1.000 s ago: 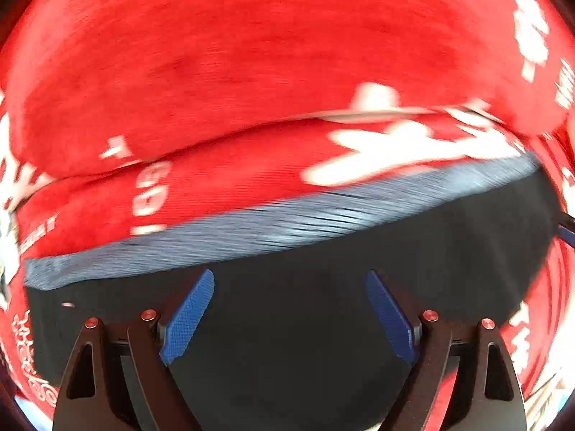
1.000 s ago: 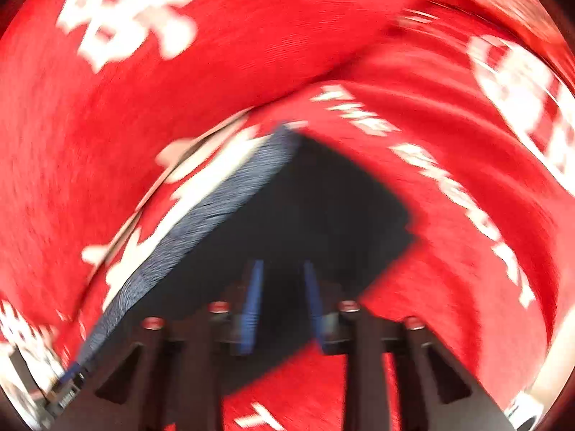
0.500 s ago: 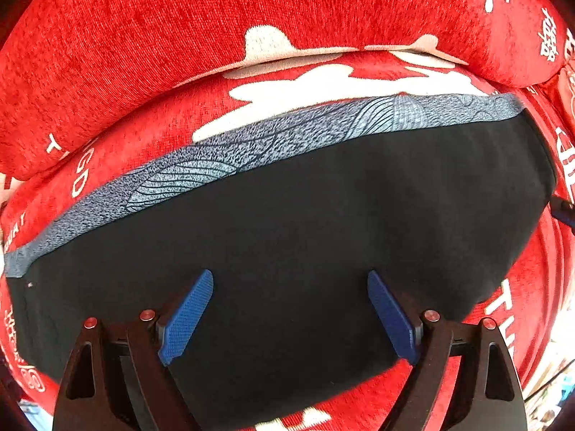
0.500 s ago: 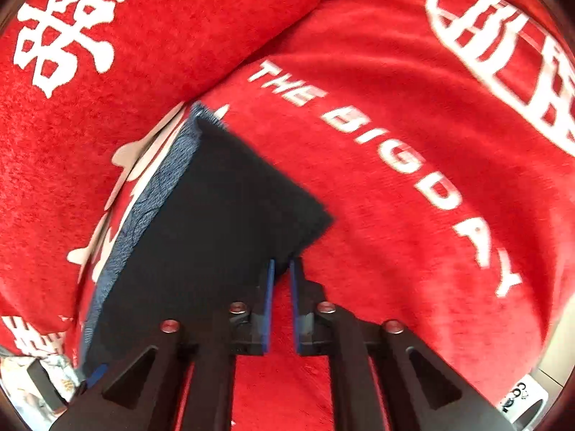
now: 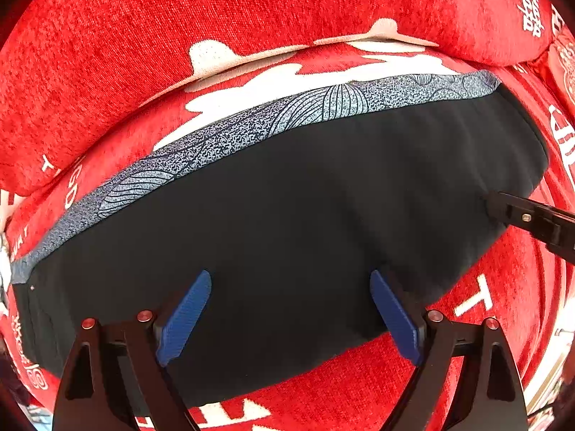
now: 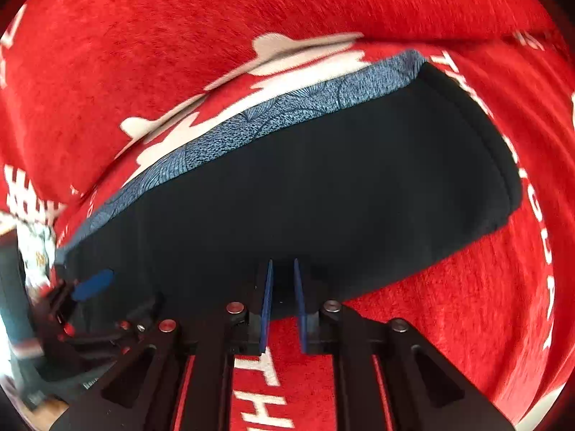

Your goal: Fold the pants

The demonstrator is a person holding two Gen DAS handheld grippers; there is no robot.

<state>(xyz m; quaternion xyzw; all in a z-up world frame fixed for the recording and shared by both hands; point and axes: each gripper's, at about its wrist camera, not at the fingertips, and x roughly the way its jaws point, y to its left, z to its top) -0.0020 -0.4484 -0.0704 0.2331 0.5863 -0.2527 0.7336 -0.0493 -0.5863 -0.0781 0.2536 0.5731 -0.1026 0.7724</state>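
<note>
Settling now: the black pants lie flat as a folded slab on the red cover, patterned grey waistband along the far edge from 9 toward 2 o'clock. A second ago both views were smeared with motion; half a second ago the right gripper sat at the pants' near corner, and it now faces the middle of the near edge, fingers close together with a thin gap, nothing visibly pinched. The left gripper remains spread wide above the near hem, holding nothing. Reading: the fold has been laid and released; what is left looks like smoothing or one more fold.
</note>
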